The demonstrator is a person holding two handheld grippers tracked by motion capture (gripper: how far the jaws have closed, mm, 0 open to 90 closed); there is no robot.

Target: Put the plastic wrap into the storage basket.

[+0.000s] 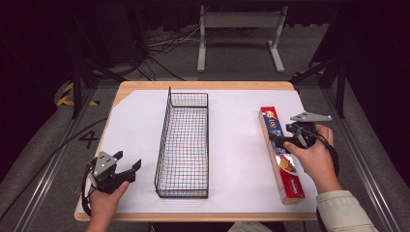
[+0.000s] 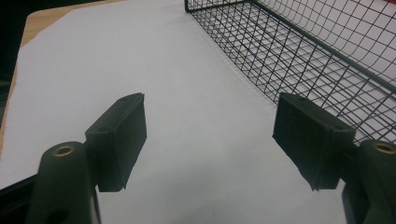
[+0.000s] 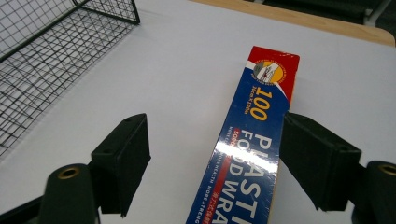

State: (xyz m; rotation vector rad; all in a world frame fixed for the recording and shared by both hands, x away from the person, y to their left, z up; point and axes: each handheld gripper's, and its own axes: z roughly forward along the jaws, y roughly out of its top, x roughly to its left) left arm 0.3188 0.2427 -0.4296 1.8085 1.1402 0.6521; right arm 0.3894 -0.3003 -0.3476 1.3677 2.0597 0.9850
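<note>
Lying between the open right claw (image 3: 215, 158) jaws, the wrap box (image 3: 252, 154) touches one.

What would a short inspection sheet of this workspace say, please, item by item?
Surface: wooden table under a white sheet.
Job's things: plastic wrap box lying flat at right; empty wire basket in the middle.
Clutter: nothing seen.
Grippers: right gripper open, astride the box, one pad at its edge; left gripper open, empty, beside the basket.
Cables: one trails from each gripper; loose cables on the floor behind.
Surroundings: grey frame, dark stands.
</note>
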